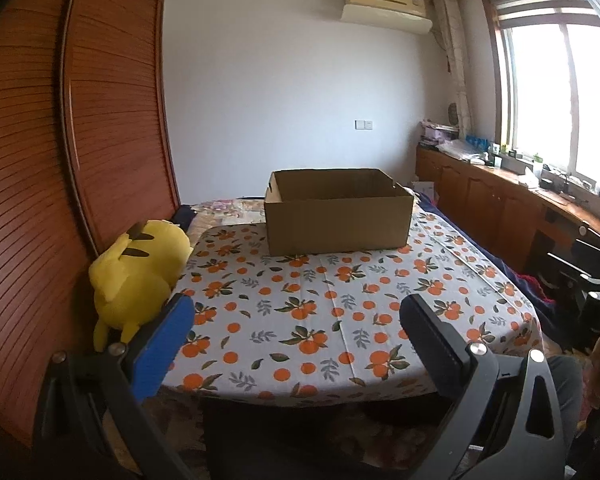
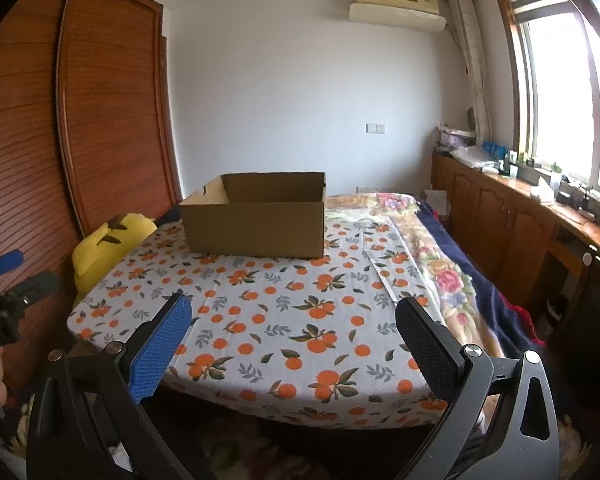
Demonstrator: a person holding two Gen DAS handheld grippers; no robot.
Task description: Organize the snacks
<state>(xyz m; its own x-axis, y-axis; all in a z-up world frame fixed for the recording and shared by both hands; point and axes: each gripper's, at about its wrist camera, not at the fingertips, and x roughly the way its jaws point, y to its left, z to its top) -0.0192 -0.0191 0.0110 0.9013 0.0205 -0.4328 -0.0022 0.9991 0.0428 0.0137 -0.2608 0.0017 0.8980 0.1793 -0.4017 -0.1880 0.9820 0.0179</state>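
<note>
Home bedroom: bed, wardrobe, air conditioner.

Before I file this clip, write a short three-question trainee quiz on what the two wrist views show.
1. True or false: the left tool grips a snack.
2. Which is beside the table's left edge? A) yellow plush toy B) kettle C) laptop
3. Fill in: the cardboard box stands on the far part of the ____-patterned tablecloth.

Key:
1. False; both it and the right tool are open and hold nothing, and no snack shows.
2. A
3. orange
</note>
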